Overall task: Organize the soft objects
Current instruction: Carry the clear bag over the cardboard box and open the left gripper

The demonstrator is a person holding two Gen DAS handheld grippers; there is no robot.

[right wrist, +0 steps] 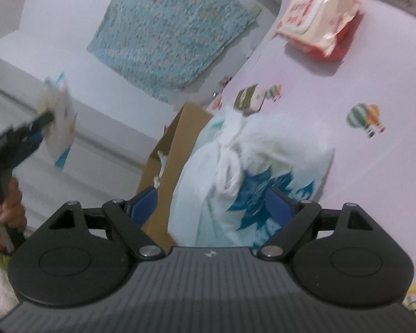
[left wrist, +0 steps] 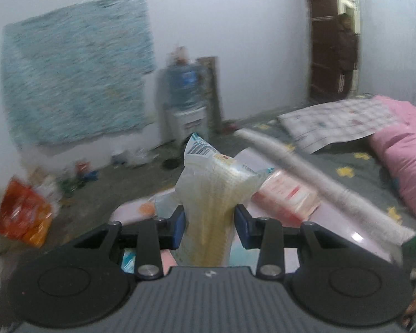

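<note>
Clamped between the left gripper's (left wrist: 209, 219) blue pads, a pale packet (left wrist: 210, 194) stands up above the pink table (left wrist: 332, 230). Right gripper (right wrist: 212, 202) jaws stand wide around a white-and-blue bag (right wrist: 235, 172), contact unclear; red wipes pack (right wrist: 316, 25) lies beyond

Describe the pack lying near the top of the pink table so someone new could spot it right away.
Start at the pale pink table with balloon stickers. At its far end lies a flat wet-wipes pack, cream on top with red printing and a red underside. Unlike the white and blue bag between the right gripper's jaws, it lies alone, untouched.
</note>
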